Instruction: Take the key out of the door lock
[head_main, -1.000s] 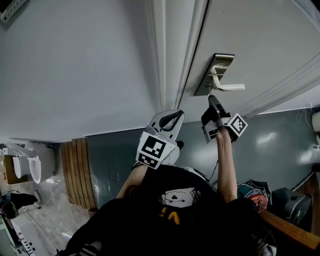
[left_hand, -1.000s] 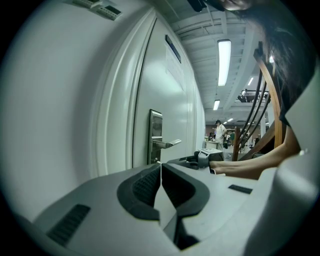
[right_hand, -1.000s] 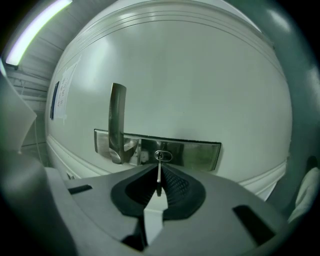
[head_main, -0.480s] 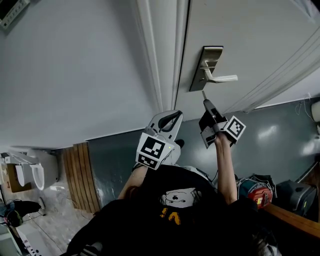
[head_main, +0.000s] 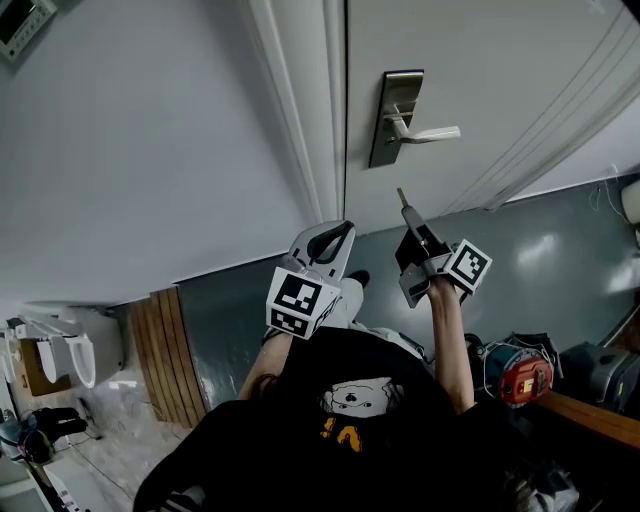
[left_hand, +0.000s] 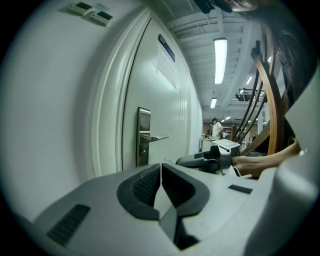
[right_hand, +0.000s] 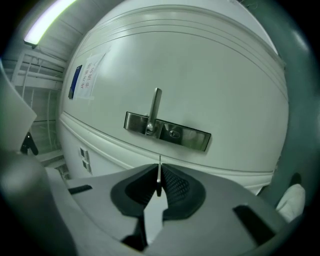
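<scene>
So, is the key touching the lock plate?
Apart. Head view shows bare door between the key and the lock plate; the right tongs hold it clear.

Most of the key (right_hand: 159, 161) was hidden between the right tool's (right_hand: 159, 172) pressed-together jaws, only its thin blade showing.

I see a black tee (head_main: 340, 455), sleeves short as far as I can tell, w/ a white cartoon print (head_main: 352, 393) and yellow marks below it. Left gripper (head_main: 337, 236): pale grey shell, rounded front, black ribbed pads (left_hand: 145, 184), dark rect. slots on top. Its marker cube (head_main: 298, 302) is white w/ black squares. Right gripper (head_main: 408, 214): black front, grey rear, same b/w cube (head_main: 467, 265).
</scene>
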